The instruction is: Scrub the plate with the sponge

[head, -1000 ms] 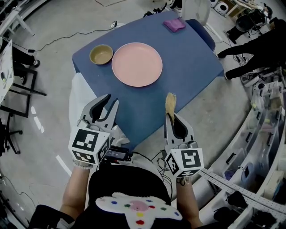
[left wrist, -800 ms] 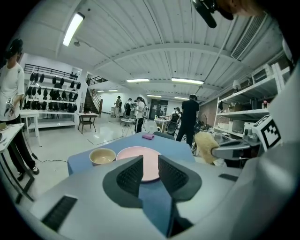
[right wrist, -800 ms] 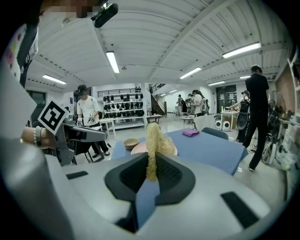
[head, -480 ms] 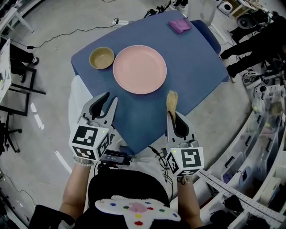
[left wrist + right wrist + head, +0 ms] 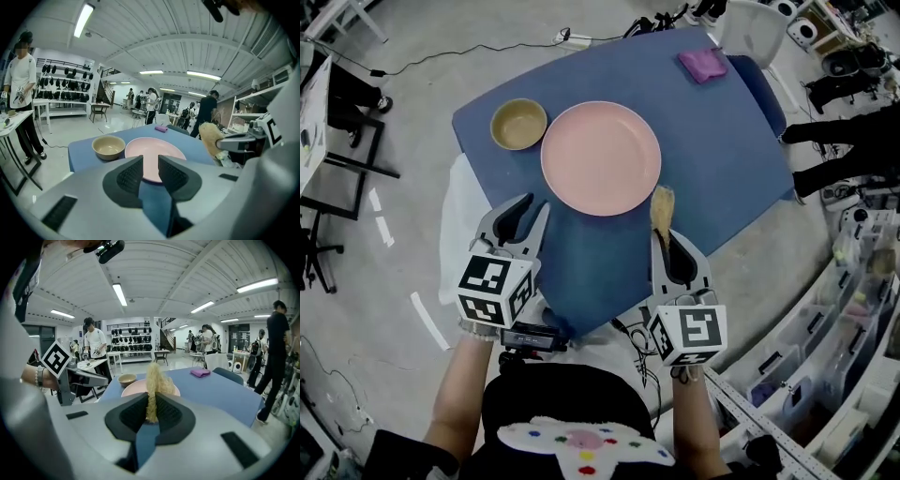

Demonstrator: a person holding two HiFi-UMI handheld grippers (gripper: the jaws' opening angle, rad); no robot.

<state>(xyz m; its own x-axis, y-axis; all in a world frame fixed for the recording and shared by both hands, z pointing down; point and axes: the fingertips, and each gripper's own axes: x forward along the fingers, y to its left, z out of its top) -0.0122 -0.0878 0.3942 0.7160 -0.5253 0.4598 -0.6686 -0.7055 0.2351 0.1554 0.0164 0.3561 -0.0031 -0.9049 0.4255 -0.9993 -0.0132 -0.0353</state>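
A round pink plate [image 5: 600, 157] lies on the blue table [image 5: 722, 159]; it also shows as the plate [image 5: 154, 149] and the plate [image 5: 131, 390]. My right gripper [image 5: 662, 240] is shut on a tan, fuzzy sponge [image 5: 660, 206], which hovers just off the plate's near right rim. In the right gripper view the sponge [image 5: 154, 383] stands upright between the jaws of the right gripper [image 5: 151, 416]. My left gripper [image 5: 526, 216] hangs over the table's near left edge, a little short of the plate. The left gripper [image 5: 150, 165] is open with nothing in the narrow gap.
A tan bowl [image 5: 518, 124] sits left of the plate. A purple cloth [image 5: 703, 64] lies at the table's far right corner, with a white chair [image 5: 748, 28] behind it. Shelving [image 5: 853, 281] curves along the right; a black stand [image 5: 337, 141] and a floor cable are at left. People stand beyond.
Both grippers have come closer to the plate. The sponge now sits next to the plate's near right rim. The grips look unchanged.
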